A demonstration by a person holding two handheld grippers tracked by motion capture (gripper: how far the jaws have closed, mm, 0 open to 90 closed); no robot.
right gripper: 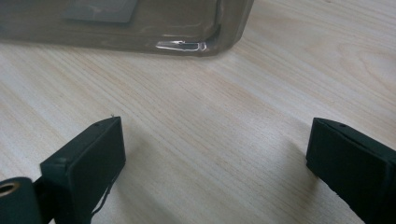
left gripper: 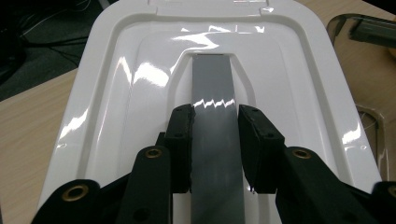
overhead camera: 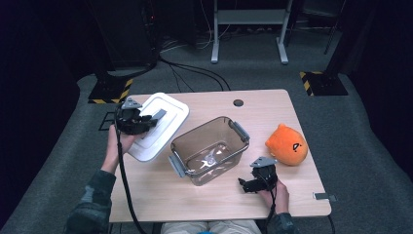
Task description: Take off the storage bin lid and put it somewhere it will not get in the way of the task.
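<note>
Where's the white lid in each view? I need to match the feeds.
High view: white lid left of centre, its grey handle in the left gripper.
Left gripper view: lid across the frame, jaws shut on the handle.
Right gripper view: not in it.
Shared landmark: clear bin.

lid (overhead camera: 158, 126) left of bin (overhead camera: 209, 148), toy (overhead camera: 287, 144) right

Orange plush toy (overhead camera: 287, 145) on the wooden table (overhead camera: 160, 195), just beyond and to the right of the right gripper (overhead camera: 253, 184), small round hole (overhead camera: 238, 103) in the tabletop far beyond it, grey carpet (overhead camera: 370, 146) all around.
</note>
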